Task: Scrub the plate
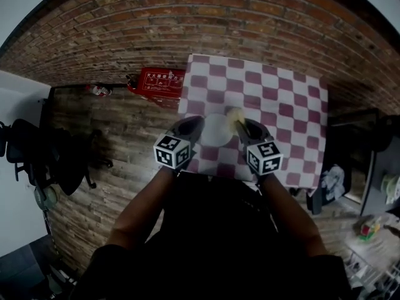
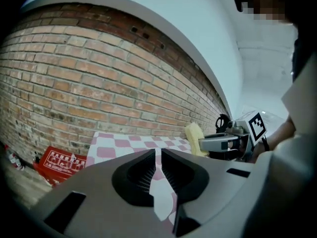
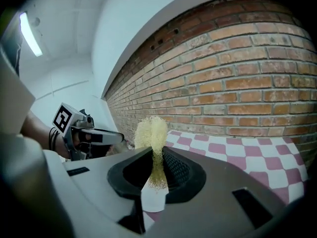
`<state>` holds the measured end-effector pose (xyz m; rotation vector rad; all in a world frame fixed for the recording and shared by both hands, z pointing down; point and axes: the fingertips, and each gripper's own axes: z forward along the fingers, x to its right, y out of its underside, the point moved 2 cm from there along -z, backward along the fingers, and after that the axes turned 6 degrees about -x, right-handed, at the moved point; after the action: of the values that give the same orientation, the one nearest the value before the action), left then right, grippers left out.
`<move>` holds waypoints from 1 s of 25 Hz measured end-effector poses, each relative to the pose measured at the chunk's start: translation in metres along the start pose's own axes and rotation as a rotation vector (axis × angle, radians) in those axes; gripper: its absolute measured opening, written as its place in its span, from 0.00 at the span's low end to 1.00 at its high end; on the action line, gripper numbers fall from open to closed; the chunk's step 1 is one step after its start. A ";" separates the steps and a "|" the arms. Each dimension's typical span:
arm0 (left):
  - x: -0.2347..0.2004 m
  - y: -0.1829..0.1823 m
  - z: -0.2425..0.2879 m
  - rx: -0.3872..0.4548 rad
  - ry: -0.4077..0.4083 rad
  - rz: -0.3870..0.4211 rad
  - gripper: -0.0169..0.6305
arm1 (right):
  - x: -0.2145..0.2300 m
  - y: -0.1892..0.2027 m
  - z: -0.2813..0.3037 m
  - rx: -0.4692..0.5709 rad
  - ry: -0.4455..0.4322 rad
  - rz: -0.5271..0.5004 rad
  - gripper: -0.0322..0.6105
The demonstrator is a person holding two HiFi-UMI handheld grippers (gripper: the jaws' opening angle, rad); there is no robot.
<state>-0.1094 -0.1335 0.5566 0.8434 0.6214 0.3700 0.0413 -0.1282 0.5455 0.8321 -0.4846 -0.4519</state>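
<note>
A white plate lies on the pink-and-white checked tablecloth near the table's front edge. My left gripper hangs at the plate's left rim. In its own view the left gripper shows a thin slit between the pads, with cloth and the white plate seen through it and nothing pinched. My right gripper is over the plate's right side, shut on a pale yellow fibre scrubber. The scrubber sticks up out of the right gripper, above the plate.
A brick wall runs behind the table. A red box lies on the wooden floor to the table's left. A black chair stands far left. Shelves with small items are at the right.
</note>
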 end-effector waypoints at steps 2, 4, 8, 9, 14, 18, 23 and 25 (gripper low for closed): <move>-0.011 0.012 0.011 -0.046 0.009 -0.033 0.11 | 0.005 0.009 0.011 -0.029 0.007 0.014 0.13; -0.020 0.024 0.021 -0.090 0.016 -0.059 0.14 | 0.011 0.020 0.022 -0.056 0.015 0.027 0.13; -0.035 0.049 0.036 -0.192 0.029 -0.098 0.20 | 0.019 0.043 0.041 -0.120 0.031 0.051 0.14; -0.038 0.055 0.040 -0.216 0.035 -0.114 0.22 | 0.020 0.050 0.045 -0.142 0.032 0.058 0.14; -0.045 0.081 0.058 -0.314 0.074 -0.187 0.30 | 0.026 0.079 0.063 -0.220 0.035 0.082 0.14; -0.049 0.103 0.069 -0.393 0.096 -0.227 0.31 | 0.025 0.098 0.076 -0.280 0.026 0.074 0.14; -0.057 0.125 0.074 -0.461 0.079 -0.263 0.31 | 0.024 0.116 0.088 -0.365 0.018 0.069 0.14; -0.057 0.131 0.076 -0.477 0.077 -0.271 0.32 | 0.028 0.119 0.091 -0.378 0.033 0.056 0.14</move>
<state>-0.1124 -0.1276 0.7182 0.2849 0.6740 0.2874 0.0342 -0.1264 0.6981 0.4602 -0.3755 -0.4593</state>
